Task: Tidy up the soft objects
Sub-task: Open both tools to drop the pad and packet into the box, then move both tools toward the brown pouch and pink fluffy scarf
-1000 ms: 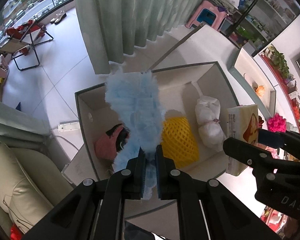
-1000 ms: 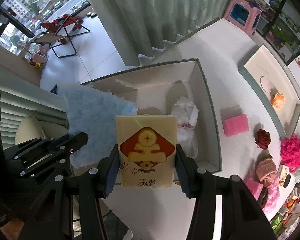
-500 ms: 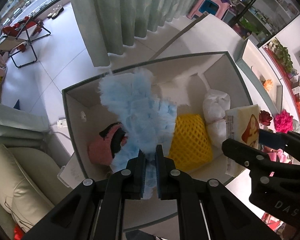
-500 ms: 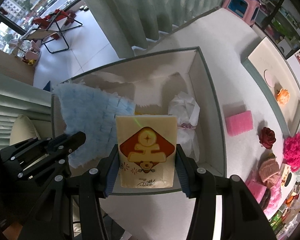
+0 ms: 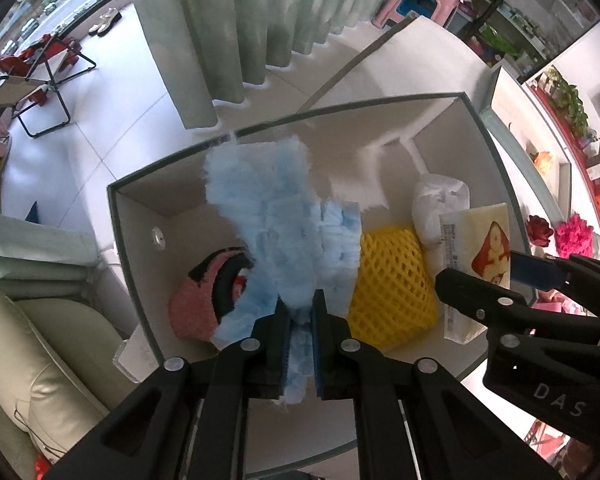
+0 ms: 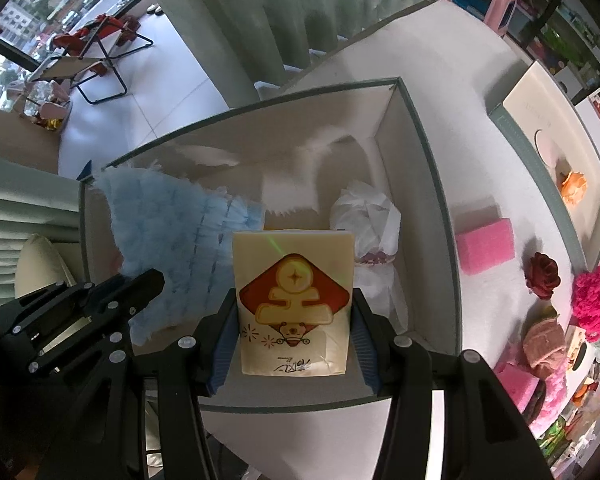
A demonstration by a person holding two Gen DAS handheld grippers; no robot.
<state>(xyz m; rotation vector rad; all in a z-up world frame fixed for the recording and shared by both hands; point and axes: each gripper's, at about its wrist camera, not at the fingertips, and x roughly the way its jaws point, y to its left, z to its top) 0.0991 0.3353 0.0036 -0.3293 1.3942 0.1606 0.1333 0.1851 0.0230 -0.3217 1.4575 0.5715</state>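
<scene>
We held the blue fluffy cloth (image 5: pixel 284 236) pinched in the left gripper (image 5: pixel 300 320) and the tissue pack (image 6: pixel 294 300) clamped in the right gripper (image 6: pixel 294 344); we judged each should be released low inside the box (image 6: pixel 428 184), clear of its walls.

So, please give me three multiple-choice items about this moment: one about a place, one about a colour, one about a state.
1. Where does the white tied bag lie?
A. inside the open box
B. on the table beside the pink sponge
C. on the floor by the curtain

2. What colour is the net-covered item in the box?
A. green
B. yellow
C. purple

3. How do the jaws of the right gripper stand?
A. spread wide with nothing between them
B. fully shut on themselves
C. closed on the cream tissue pack

Key: 1 A, because the bag sits against the box's right inner wall. 2 B, because the mesh is bright yellow in the left wrist view. 3 C, because both jaws press the sides of the cream tissue pack, while the left gripper pinches the blue fluffy cloth.
</scene>
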